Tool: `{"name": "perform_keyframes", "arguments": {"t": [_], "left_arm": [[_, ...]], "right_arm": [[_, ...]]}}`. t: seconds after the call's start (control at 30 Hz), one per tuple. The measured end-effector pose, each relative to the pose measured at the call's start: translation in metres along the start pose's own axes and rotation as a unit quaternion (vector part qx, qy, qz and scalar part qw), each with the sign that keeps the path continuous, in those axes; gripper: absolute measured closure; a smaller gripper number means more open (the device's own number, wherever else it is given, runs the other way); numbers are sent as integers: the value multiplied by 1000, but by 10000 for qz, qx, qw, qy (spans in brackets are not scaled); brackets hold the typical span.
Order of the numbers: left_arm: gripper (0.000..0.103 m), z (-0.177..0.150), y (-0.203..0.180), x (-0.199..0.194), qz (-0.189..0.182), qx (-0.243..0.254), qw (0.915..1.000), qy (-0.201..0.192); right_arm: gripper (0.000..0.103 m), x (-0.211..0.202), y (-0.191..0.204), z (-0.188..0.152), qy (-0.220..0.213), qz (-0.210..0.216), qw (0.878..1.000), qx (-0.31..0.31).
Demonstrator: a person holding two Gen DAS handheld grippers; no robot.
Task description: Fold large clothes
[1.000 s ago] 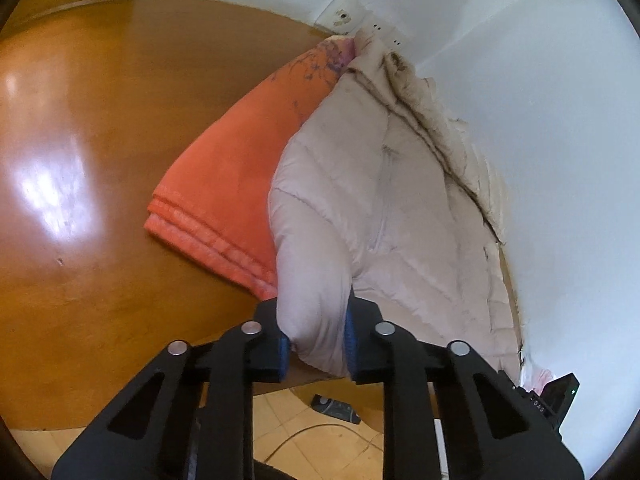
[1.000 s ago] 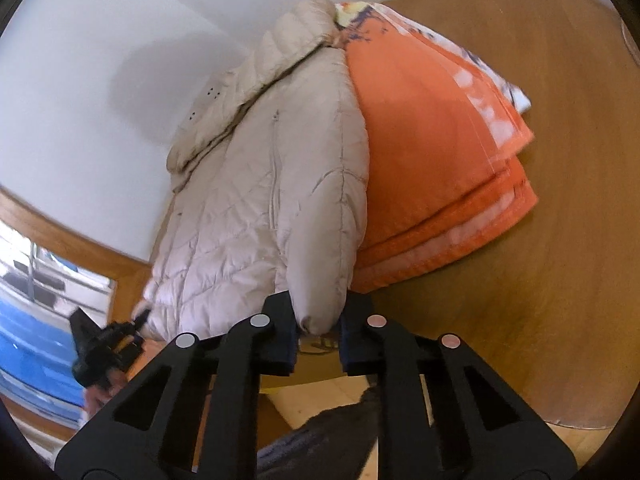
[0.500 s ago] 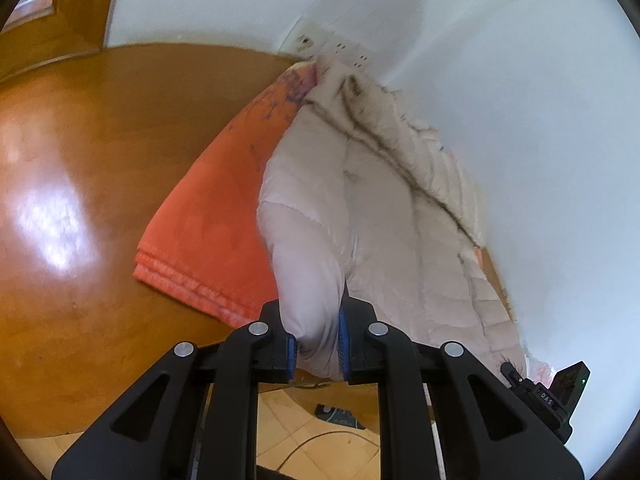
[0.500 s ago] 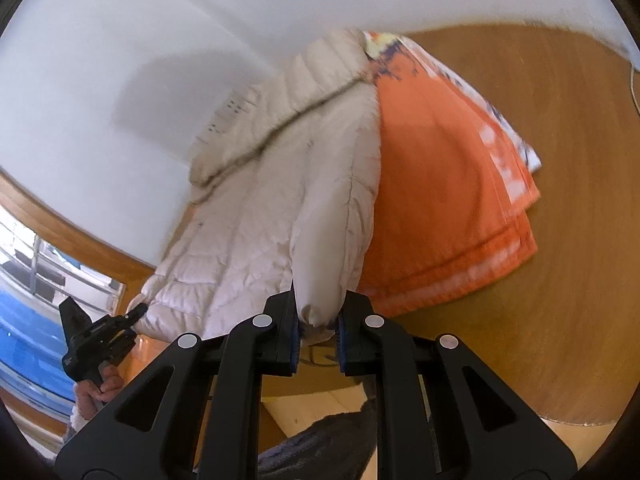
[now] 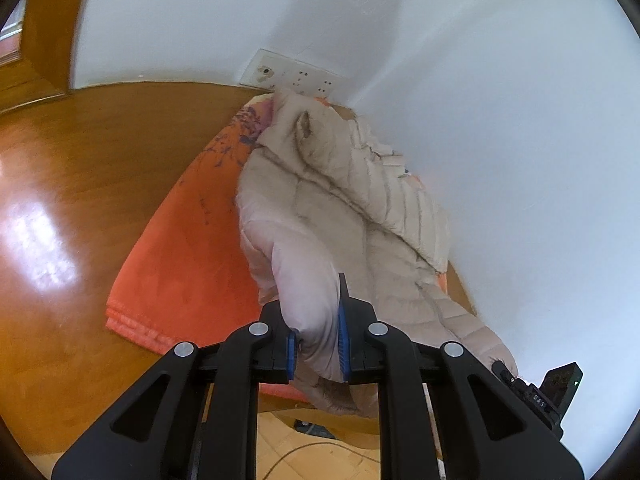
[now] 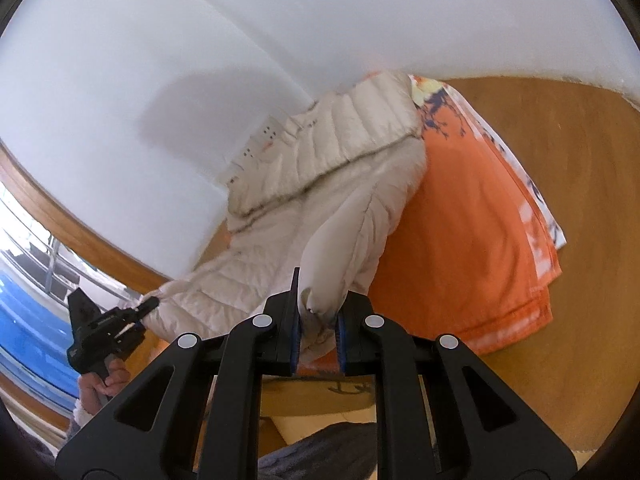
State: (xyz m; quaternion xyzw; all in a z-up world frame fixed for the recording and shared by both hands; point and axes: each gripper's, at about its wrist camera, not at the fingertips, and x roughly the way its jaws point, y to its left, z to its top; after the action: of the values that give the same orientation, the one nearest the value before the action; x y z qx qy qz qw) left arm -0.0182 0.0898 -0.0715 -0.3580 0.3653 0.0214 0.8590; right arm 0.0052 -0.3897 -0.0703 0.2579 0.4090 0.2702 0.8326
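A beige quilted puffer jacket (image 5: pixel 360 216) lies against the white wall, partly on a folded orange blanket (image 5: pixel 180 248). My left gripper (image 5: pixel 316 344) is shut on one sleeve end of the jacket, lifted off the table. My right gripper (image 6: pixel 318 332) is shut on the other sleeve end of the jacket (image 6: pixel 320 184). The orange blanket (image 6: pixel 472 232) lies to the right of the jacket in the right wrist view. The other gripper shows at the edge of each view, near the jacket's hem.
The round wooden table (image 5: pixel 60 208) extends to the left; its edge is near me, with tiled floor below. White walls meet in a corner behind the jacket, with a socket plate (image 5: pixel 296 76). A window (image 6: pixel 24 280) is at left in the right view.
Both grippers have risen and moved toward the wall with the sleeves held. The sleeves now stand up over the jacket's body, and more wall fills both views.
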Motion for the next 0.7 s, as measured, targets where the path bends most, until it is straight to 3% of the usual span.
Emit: {"name": "perform_keyframes", "arguments": {"t": [0.2, 0.33, 0.43, 0.5, 0.57, 0.7], "left_arm": [[89, 47, 0, 15, -573, -47, 9982, 174], [89, 67, -16, 26, -579, 120, 9980, 225], [89, 74, -27, 32, -565, 211, 9981, 88], [89, 78, -28, 34, -401, 32, 9992, 3], [89, 81, -27, 32, -576, -47, 9983, -74], [89, 93, -24, 32, -453, -145, 9988, -118]], "right_arm": [[89, 6, 15, 23, -281, -32, 9996, 46], [89, 13, 21, 41, -249, -4, 9993, 269], [89, 17, 30, 59, -243, 88, 9996, -102], [89, 20, 30, 72, -213, 217, 9995, 56], [89, 26, 31, 85, -224, 450, 9986, 144], [89, 29, 36, 103, -373, 405, 9983, 180]]}}
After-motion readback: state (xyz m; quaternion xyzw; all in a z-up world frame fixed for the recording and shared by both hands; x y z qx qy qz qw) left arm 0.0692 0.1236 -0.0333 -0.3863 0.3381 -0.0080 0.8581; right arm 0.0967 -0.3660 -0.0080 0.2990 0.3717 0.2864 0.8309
